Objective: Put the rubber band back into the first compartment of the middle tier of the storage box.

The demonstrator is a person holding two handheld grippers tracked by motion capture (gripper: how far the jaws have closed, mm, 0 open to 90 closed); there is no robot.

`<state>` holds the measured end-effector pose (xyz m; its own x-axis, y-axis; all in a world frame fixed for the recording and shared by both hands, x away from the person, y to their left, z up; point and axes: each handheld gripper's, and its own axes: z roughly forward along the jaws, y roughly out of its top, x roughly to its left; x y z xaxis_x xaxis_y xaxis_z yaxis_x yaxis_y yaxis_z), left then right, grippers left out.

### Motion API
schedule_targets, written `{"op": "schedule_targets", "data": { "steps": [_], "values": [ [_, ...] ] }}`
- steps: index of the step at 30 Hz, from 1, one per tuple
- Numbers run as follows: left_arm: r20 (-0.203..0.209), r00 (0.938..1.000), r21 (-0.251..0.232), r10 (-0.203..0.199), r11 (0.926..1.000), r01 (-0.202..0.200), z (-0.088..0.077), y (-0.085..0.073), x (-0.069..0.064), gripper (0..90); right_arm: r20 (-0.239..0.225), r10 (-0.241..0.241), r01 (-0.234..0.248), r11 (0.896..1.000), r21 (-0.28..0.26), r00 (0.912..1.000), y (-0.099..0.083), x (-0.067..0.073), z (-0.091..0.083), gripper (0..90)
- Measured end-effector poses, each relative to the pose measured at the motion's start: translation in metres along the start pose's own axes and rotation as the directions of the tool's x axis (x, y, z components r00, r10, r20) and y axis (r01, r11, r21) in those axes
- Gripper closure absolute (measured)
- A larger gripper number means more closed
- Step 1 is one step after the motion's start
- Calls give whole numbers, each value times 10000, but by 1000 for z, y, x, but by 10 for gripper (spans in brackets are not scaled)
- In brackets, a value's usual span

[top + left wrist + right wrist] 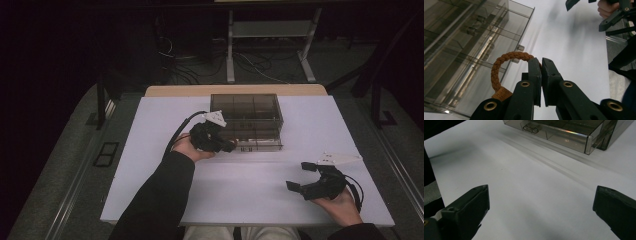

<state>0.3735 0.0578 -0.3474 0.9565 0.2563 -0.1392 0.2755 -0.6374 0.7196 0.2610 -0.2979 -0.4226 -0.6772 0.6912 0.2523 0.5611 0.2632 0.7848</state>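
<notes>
Braided cord loop (506, 62), brown with a tan tag: pinched in the left gripper (541, 65), jaws closed on it, just beside the smoky clear organiser box (247, 120). Likely light, soft, floppy; grip on the braid itself suits. Right gripper (306, 179) rests wide open, well apart on the white table (260, 185). The left gripper view reveals the loop; in the high view the gripper hides it.

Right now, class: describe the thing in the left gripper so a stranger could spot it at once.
Start at the smoky clear organiser box on the white table. At its near left side, the left gripper pinches a braided loop, the only orange-brown, rope-like thing here.
</notes>
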Motion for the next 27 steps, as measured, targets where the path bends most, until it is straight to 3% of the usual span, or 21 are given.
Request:
{"op": "schedule_targets", "data": {
  "steps": [18, 27],
  "values": [
    [-484, 9988, 7, -104, 9999, 104, -12, 5, 14, 857, 1, -2, 2, 10000, -1, 10000, 0, 0, 0, 2],
    [-774, 9964, -141, -345, 9993, 336, -16, 7, 20, 857, 0, -26, 26, 10000, -17, 10000, 0, 0, 0, 2]
  ]
}}
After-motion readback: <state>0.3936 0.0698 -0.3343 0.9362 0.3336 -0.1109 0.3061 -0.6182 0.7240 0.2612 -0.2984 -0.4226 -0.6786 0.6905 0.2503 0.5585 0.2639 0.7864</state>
